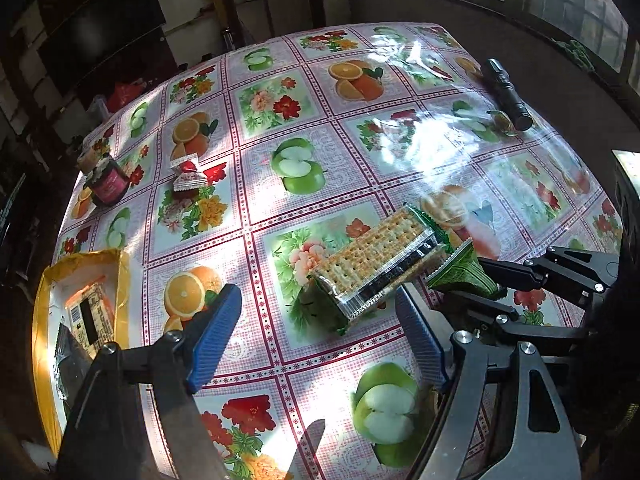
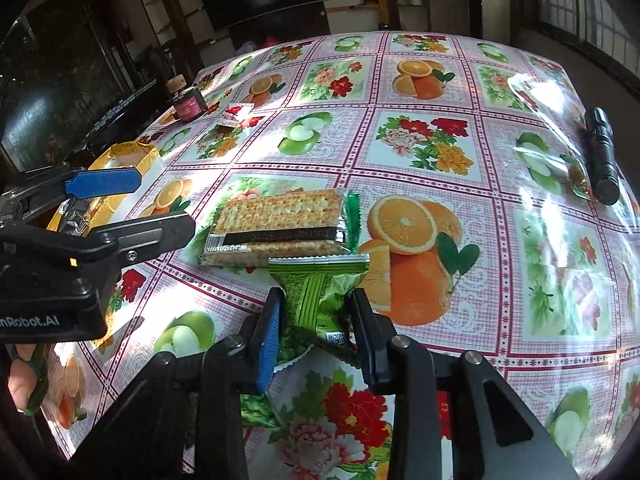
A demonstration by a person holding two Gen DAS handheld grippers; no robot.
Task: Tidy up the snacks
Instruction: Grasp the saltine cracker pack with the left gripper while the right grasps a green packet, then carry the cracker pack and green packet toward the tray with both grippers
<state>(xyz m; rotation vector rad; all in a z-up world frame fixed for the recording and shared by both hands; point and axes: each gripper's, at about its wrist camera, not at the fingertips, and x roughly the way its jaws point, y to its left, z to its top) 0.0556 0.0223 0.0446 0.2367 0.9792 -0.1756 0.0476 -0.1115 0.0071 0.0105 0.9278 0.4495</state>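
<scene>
Clamping the green snack packet point(image 2: 320, 300), the right gripper point(image 2: 316, 320) has its jaws pressed against both sides of the wrapper, which crumples between the blue pads. No earlier state is described here. The packet touches the near edge of the cracker pack point(image 2: 276, 226), which lies flat on the bench point(image 2: 500, 240). The left gripper point(image 1: 316, 320) hangs over the bench with its jaws apart and nothing between them, the cracker pack point(image 1: 376, 264) just beyond its blue fingertips point(image 1: 218, 328). Left of the cracker pack stands a yellow box point(image 1: 42, 320) holding wrapped snacks. Beyond the box, farther from the cracker pack, lie a red-and-white candy wrapper point(image 1: 188, 178) and a dark jar point(image 1: 107, 184). A black flashlight point(image 2: 602, 156) lies well right of the cracker pack.
</scene>
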